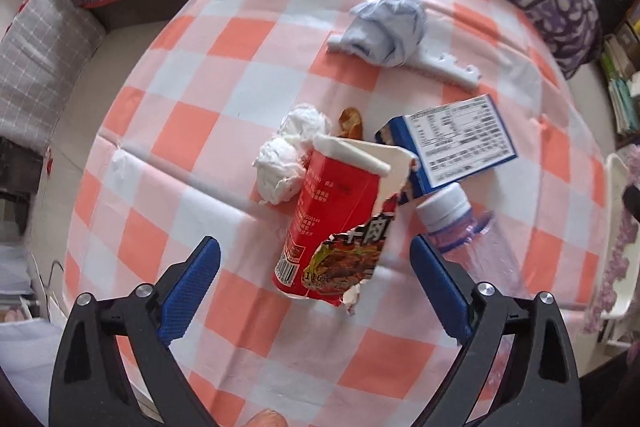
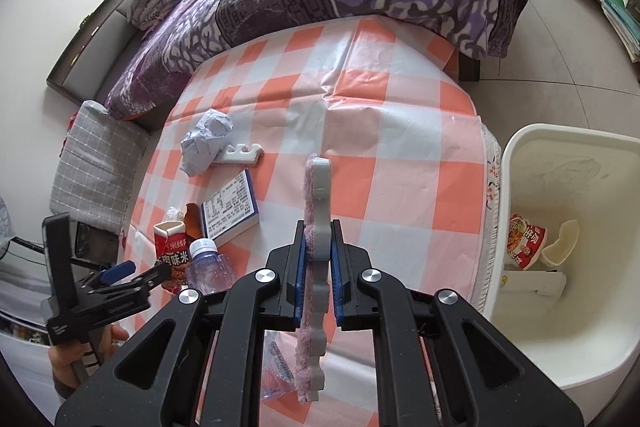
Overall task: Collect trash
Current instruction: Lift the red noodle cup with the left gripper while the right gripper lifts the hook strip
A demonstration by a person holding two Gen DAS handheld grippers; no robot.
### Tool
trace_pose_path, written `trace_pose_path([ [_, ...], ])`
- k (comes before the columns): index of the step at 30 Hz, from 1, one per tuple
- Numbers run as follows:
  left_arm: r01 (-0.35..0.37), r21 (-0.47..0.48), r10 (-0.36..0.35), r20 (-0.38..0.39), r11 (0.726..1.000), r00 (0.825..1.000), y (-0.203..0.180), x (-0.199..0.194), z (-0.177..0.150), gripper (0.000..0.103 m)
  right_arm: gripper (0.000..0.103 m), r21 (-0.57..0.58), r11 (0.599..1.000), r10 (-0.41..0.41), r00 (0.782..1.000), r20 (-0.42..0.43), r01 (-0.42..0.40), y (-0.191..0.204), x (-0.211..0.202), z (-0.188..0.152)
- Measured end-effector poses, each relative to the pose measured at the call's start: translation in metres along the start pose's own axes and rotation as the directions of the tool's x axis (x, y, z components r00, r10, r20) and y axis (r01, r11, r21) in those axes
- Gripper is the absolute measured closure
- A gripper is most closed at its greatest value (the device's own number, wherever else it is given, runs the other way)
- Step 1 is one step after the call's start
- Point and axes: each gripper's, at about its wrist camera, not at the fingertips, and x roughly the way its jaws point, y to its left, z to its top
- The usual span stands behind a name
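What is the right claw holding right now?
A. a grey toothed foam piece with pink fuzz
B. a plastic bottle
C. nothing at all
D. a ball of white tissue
A. In the right wrist view the right claw is shut on the grey toothed foam piece, which sticks out past its blue pads, fuzzy pink on one side.

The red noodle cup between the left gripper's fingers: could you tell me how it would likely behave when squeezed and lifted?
The red noodle cup is torn open down one side, so it will probably crumple rather than resist. It looks empty, so likely light. It stands tilted, so a nudge from one of the left gripper fingers could tip it onto the plastic bottle.
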Motion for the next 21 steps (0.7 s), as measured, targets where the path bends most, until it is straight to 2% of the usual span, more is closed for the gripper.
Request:
trace_pose_path([
  [2, 0.036, -0.029, -0.037, -0.040, 0.999, 0.999, 0.004, 0.012, 0.001, 0.043, 0.093, -0.006, 1.000, 0.002, 1.000, -0.007, -0.002, -0.002, 0.003, -0.003],
  [5, 0.064, -0.074, -0.066, -0.030, 0.995, 0.997, 0.010, 0.012, 0.001, 0.050, 0.093, -0.001, 1.000, 0.011, 1.000, -0.007, -0.011, -0.006, 0.002, -0.003],
  [7, 0.089, -0.108, -0.088, 0.013, 0.990, 0.996, 0.014, 0.001, 0.003, 0.052, 0.093, -0.001, 1.000, 0.014, 1.000, 0.003, -0.014, -0.007, 0.000, -0.003],
  [11, 0.101, -0.131, -0.082, 0.140, 0.986, 0.987, 0.012, -0.035, 0.005, 0.053, 0.093, 0.015, 1.000, 0.025, 0.999, 0.040, -0.025, -0.012, -0.011, -0.001],
  [13, 0.093, -0.136, -0.063, 0.210, 0.986, 0.976, 0.004, -0.055, 0.005, 0.053, 0.093, 0.011, 1.000, 0.015, 0.998, 0.064, -0.016, -0.014, -0.019, 0.001],
  [17, 0.087, -0.162, -0.023, 0.359, 0.983, 0.933, -0.014, -0.094, 0.003, 0.052, 0.093, -0.003, 1.000, -0.017, 0.992, 0.122, 0.018, -0.017, -0.036, 0.002],
  [19, 0.114, -0.187, -0.031, 0.396, 0.976, 0.918, -0.024, -0.103, 0.004, 0.052, 0.093, -0.011, 0.999, -0.041, 0.987, 0.158, 0.043, -0.020, -0.047, 0.002],
  [21, 0.100, -0.185, -0.014, 0.416, 0.978, 0.909, -0.038, -0.107, 0.004, 0.052, 0.093, -0.015, 0.997, -0.070, 0.980, 0.188, 0.074, -0.024, -0.055, 0.003],
])
